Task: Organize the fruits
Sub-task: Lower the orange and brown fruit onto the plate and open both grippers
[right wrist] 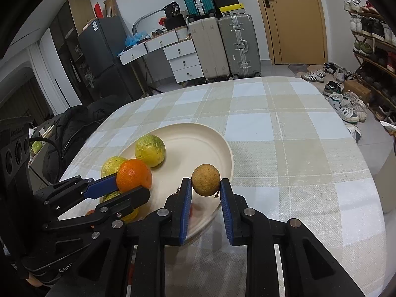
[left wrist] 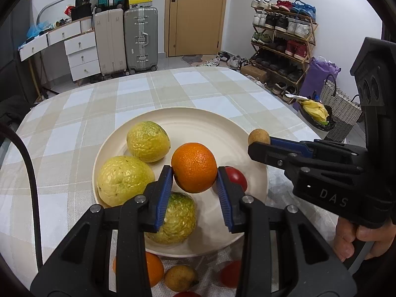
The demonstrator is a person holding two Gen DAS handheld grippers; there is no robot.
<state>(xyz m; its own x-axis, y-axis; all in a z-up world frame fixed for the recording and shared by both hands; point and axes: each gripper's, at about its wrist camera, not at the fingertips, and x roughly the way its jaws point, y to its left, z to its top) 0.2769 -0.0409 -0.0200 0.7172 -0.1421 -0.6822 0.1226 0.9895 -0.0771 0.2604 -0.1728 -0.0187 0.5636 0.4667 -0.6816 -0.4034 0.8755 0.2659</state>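
Observation:
My left gripper (left wrist: 194, 173) is shut on an orange (left wrist: 194, 167) and holds it above the cream plate (left wrist: 203, 123). Three yellow-green guavas (left wrist: 148, 141) and a red tomato (left wrist: 236, 177) lie on the plate. My right gripper (right wrist: 206, 185) is shut on a small brown round fruit (right wrist: 206, 179) and holds it over the plate's right rim (right wrist: 229, 153). The right gripper also shows in the left wrist view (left wrist: 257, 144), and the left gripper with the orange (right wrist: 134, 174) shows in the right wrist view.
On the checked tablecloth (left wrist: 74, 128) in front of the plate lie another orange (left wrist: 154, 268), a small yellow-brown fruit (left wrist: 180, 278) and red tomatoes (left wrist: 231, 273). Suitcases, drawers, a door and a shoe rack stand beyond the table.

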